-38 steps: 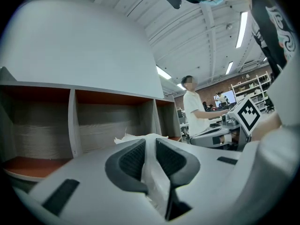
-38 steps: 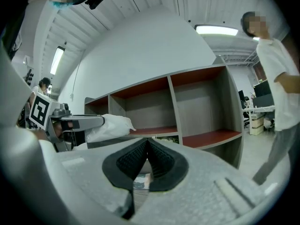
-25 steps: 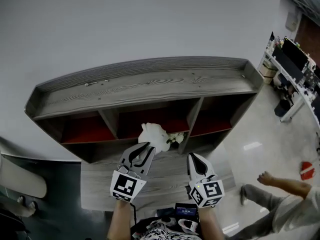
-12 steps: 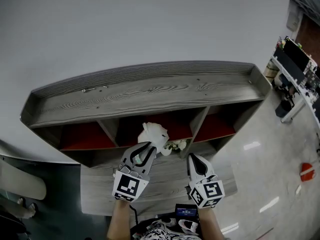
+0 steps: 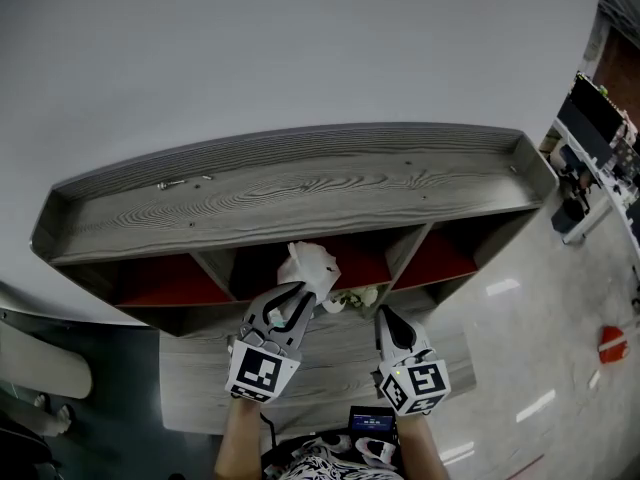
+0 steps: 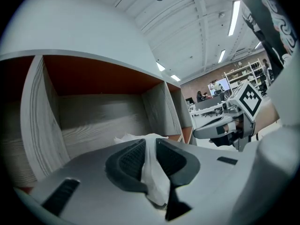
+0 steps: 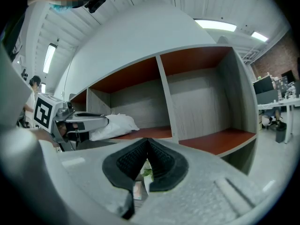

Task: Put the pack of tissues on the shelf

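1. The pack of tissues (image 5: 308, 268) is pinched in the left hand-held gripper (image 5: 292, 301), whose jaws stand narrowly apart on its thin white wrapper (a tight nip).
2. The right hand-held gripper (image 5: 389, 320) has its jaws together, holding nothing.
3. Since a second ago the pack has come closer under the shelf's (image 5: 300, 183) top board; the grip is unchanged.
4. The pack juts beyond the left jaw tips, at the middle compartment's mouth.

White on the pack of tissues (image 5: 308, 266). Grey wood grain over the shelf (image 5: 300, 193), red-brown inside its compartments. Black-and-white square markers on the light grey left gripper (image 5: 293, 293) at 7 o'clock and right gripper (image 5: 386, 315) at 5 o'clock. Plain pale grey wall (image 5: 300, 48) at 12 o'clock.
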### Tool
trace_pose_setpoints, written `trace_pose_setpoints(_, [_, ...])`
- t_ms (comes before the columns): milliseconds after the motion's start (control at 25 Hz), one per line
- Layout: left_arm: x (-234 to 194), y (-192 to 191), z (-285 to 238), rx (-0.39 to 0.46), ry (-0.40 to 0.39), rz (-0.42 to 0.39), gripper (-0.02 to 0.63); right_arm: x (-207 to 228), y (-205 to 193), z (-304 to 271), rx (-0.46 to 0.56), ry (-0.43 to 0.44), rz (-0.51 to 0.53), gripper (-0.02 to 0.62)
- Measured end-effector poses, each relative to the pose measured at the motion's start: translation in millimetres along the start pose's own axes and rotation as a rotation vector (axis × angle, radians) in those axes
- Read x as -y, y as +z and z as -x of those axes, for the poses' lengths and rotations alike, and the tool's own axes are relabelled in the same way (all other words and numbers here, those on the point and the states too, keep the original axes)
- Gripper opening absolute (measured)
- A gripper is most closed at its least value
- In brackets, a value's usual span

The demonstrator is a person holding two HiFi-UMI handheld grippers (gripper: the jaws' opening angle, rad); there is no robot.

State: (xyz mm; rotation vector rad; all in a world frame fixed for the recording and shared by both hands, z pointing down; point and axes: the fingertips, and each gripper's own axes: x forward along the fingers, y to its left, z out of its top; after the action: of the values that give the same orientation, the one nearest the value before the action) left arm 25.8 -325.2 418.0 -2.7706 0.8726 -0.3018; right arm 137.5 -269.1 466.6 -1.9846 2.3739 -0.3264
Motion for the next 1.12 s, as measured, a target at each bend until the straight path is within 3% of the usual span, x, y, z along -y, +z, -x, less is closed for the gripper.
trace_pose_setpoints(360, [-9, -4, -11, 0.003, 0.004, 0.016, 0.066, 6, -4, -9, -0.013, -0.006, -0.015, 0.003])
trace_pose_setpoints(520, [-15, -2, -18, -0.004, 0.005, -0.019, 0.067, 8, -6, -14, -0.016, -0.008, -0.020, 0.002])
trace_pose_setpoints(880, [-15, -6, -22, -0.034, -0.002, 0.033, 0.077, 11, -14, -25, -0.035, -0.003, -0.038, 0.003])
trace_pose_setpoints(1120, [-21, -6, -25, -0.065, -0.023, 0.127, 0.095, 6, -10, -29, -0.033, 0.014, -0.028, 0.002])
